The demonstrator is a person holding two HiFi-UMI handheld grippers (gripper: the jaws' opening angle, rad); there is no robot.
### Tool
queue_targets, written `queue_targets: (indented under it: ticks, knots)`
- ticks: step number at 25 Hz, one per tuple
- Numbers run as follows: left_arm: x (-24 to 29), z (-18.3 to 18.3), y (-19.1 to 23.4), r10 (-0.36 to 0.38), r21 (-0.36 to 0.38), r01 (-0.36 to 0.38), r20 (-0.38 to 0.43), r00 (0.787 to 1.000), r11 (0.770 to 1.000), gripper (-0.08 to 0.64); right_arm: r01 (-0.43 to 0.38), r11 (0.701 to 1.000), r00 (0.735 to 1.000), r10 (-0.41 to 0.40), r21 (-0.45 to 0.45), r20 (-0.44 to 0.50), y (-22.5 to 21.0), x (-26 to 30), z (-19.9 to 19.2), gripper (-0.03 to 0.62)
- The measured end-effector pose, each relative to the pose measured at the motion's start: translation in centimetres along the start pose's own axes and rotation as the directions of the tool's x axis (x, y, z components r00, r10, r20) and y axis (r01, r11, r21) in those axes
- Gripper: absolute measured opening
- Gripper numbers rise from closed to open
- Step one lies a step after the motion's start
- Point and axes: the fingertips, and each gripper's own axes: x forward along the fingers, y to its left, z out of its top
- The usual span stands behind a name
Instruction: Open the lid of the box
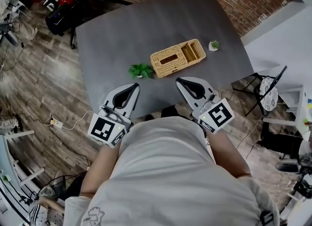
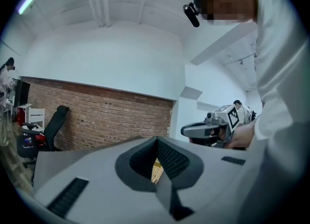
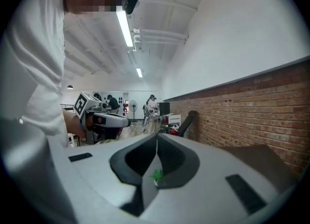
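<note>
A woven wicker box [image 1: 177, 57] lies mid-table on the grey table [image 1: 117, 30]. Its slotted lid [image 1: 168, 60] is down over the left part, and an open compartment shows at its right end. My left gripper [image 1: 132, 87] hovers at the table's near edge, left of the box, jaws shut and empty. My right gripper [image 1: 181, 80] hangs just in front of the box, also shut on nothing. In the left gripper view the left gripper [image 2: 157, 140] has its jaws meeting, with a sliver of wicker [image 2: 156, 170] behind them. The right gripper [image 3: 156, 138] likewise shows its jaws together.
A leafy green plant [image 1: 141, 70] sits left of the box, and a small potted plant [image 1: 213, 45] stands to its right. An office chair [image 1: 63, 15] is beyond the far left corner, a black chair [image 1: 268, 88] to the right. A brick wall runs behind the table.
</note>
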Motion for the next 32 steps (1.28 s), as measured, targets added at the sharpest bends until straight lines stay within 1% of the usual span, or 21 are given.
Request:
queue_targets:
  ticks: [5, 8, 12, 17, 19, 22, 25, 29, 32]
  knots:
    - [2.0, -0.3, 1.2, 0.027, -0.009, -0.027, -0.019, 0.999, 1.000, 0.011, -0.076, 0.997, 0.996, 0.077, 0.015, -0.052, -2.3, 1.9, -1.1, 0.028]
    - [3.3, -0.5, 1.6, 0.025, -0.028, -0.026, -0.026, 0.999, 0.999, 0.011, -0.124, 0.992, 0.987, 0.127, 0.035, -0.100, -3.4, 3.0, -2.3, 0.044]
    - [4.4, -1.0, 2.1, 0.029, -0.050, -0.031, -0.040, 0.999, 0.998, 0.011, -0.188, 0.981, 0.969, 0.194, 0.056, -0.152, -4.1, 4.5, -3.6, 0.068]
    - [6.0, -2.6, 3.0, 0.053, -0.079, -0.058, -0.071, 0.996, 0.995, 0.011, -0.262, 0.963, 0.938, 0.271, 0.070, -0.218, -5.4, 5.9, -5.9, 0.109]
    - [6.8, -3.4, 3.2, 0.058, -0.103, -0.067, -0.086, 0.995, 0.992, 0.011, -0.290, 0.954, 0.922, 0.300, 0.074, -0.246, -5.9, 6.2, -6.9, 0.127]
    - [7.5, -4.9, 3.1, 0.061, -0.142, -0.077, -0.115, 0.991, 0.987, 0.011, -0.331, 0.939, 0.890, 0.343, 0.091, -0.301, -6.3, 6.3, -9.0, 0.141]
    - [8.1, -6.3, 3.2, 0.067, -0.172, -0.092, -0.142, 0.988, 0.981, 0.011, -0.374, 0.923, 0.858, 0.380, 0.087, -0.345, -6.6, 6.6, -10.6, 0.153]
    - [9.1, -7.9, 3.6, 0.073, -0.183, -0.104, -0.167, 0.983, 0.978, 0.011, -0.418, 0.904, 0.821, 0.418, 0.089, -0.389, -7.6, 7.1, -12.9, 0.165]
    - [9.7, -9.0, 3.8, 0.076, -0.171, -0.108, -0.185, 0.980, 0.979, 0.011, -0.451, 0.888, 0.786, 0.444, 0.091, -0.430, -8.2, 7.5, -14.7, 0.178]
